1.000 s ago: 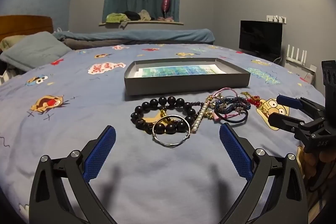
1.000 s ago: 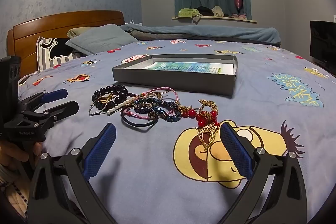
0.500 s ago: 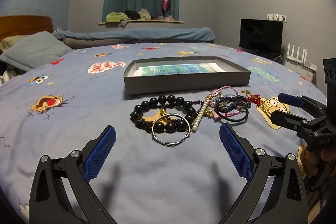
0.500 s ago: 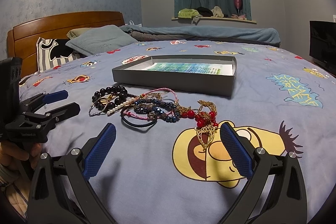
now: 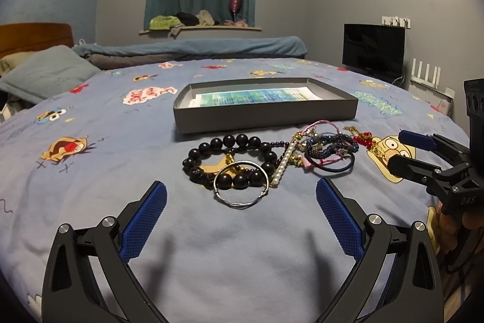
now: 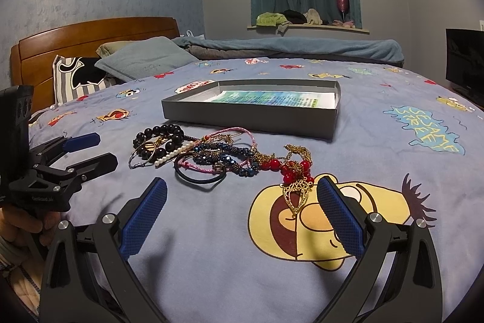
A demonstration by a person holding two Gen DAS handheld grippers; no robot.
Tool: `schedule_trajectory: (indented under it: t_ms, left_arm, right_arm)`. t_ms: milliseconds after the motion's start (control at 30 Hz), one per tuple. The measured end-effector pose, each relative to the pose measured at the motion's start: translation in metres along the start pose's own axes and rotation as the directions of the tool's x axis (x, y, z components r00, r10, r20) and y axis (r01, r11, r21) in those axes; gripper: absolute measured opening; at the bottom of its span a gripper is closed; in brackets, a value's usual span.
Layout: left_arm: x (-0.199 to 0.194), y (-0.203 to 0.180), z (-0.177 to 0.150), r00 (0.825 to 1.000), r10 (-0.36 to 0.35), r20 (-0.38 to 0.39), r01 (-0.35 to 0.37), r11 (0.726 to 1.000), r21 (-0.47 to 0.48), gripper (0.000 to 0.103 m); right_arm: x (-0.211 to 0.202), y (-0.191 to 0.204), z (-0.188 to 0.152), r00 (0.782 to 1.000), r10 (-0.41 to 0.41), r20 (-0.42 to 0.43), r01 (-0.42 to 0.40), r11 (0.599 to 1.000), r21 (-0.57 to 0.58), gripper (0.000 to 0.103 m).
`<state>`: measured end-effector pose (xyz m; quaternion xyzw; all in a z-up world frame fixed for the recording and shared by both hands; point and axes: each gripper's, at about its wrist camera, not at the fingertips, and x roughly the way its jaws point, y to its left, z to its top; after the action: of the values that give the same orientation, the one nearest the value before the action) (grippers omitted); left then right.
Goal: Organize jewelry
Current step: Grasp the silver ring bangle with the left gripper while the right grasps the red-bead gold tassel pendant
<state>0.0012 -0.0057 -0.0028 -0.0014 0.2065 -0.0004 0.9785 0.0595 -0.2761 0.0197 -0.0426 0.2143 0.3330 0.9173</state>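
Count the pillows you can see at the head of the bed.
3: a blue-grey pillow in front, an olive one behind it, and a striped black-and-white one nearest the headboard. Others may be hidden.

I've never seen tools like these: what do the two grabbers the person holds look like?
Both the left gripper and right gripper are black, angular plastic frames with silver screws. Each finger carries a blue, cross-hatched pad. Small pale lettering marks the bodies.

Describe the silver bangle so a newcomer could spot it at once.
Find the grey box on the blue bedspread; the jewelry heap lies just in front of it. The silver bangle sits nearest the left gripper, overlapping the black bead bracelet: the only plain metal ring.
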Motion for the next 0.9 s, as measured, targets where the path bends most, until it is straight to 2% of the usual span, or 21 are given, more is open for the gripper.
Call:
schedule_trajectory:
  t_ms: [133,200,367,533,600,733,800,900]
  left_arm:
    - [0.002,0.0,0.001,1.0,-0.003,-0.017,0.003,1.0,0.011,0.098]
    - [0.005,0.001,0.001,0.998,-0.007,-0.069,0.007,1.0,0.0,0.098]
    - [0.022,0.004,0.005,0.992,0.014,-0.127,-0.014,1.0,-0.003,0.096]
    - [0.042,0.004,0.006,0.985,0.018,-0.174,-0.017,1.0,0.005,0.08]
    - [0.051,0.004,0.006,0.977,0.023,-0.212,-0.022,1.0,0.01,0.069]
    - [0.056,0.006,0.005,0.973,0.022,-0.228,-0.021,1.0,0.009,0.057]
    - [0.053,0.007,0.004,0.975,0.018,-0.219,-0.017,1.0,0.007,0.051]
    - [0.048,0.006,0.004,0.977,0.008,-0.211,-0.008,1.0,0.001,0.051]
  right_arm:
    - [0.0,0.0,0.0,1.0,0.0,0.0,0.0,1.0,0.003,0.098]
    - [0.0,0.0,-0.001,1.0,0.001,-0.002,-0.001,1.0,0.004,0.098]
    - [0.002,0.001,-0.001,1.0,0.0,-0.007,0.0,1.0,0.0,0.098]
    - [0.005,-0.002,0.002,1.0,-0.019,-0.013,0.019,1.0,-0.001,0.098]
    - [0.007,-0.005,0.004,0.999,-0.031,-0.015,0.031,1.0,-0.005,0.098]
    - [0.008,-0.018,0.01,0.999,-0.038,-0.017,0.039,0.999,0.034,0.096]
    - [0.011,-0.024,0.011,0.999,-0.042,-0.033,0.043,0.998,0.042,0.08]
    - [0.018,-0.031,0.012,0.996,-0.053,-0.074,0.056,0.998,0.036,0.059]
